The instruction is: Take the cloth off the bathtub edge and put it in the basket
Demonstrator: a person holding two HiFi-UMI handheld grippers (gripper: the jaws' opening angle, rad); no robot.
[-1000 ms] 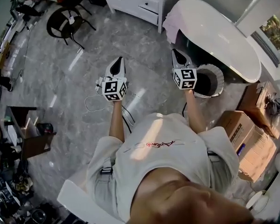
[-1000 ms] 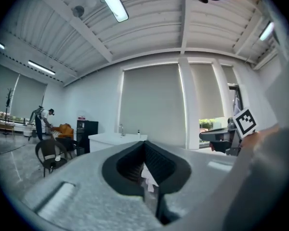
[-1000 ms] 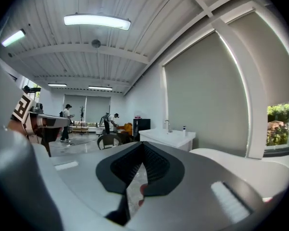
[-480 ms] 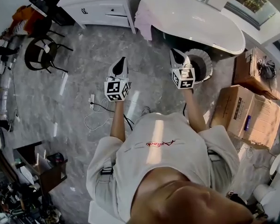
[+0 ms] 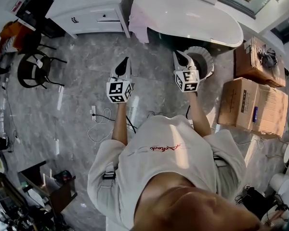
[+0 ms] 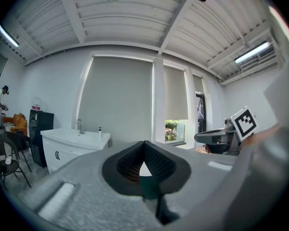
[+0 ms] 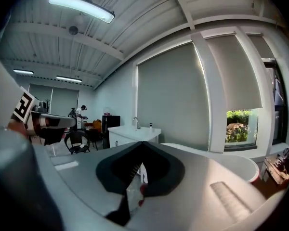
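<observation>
The left claw and right claw are clenched, empty. The cloth hangs well ahead; one claw should open wide before pinching its fold.

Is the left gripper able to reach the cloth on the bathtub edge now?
Probably yes, after a step closer: only bare floor lies between the left gripper and the cloth. Its jaws are shut and must open first.
</observation>
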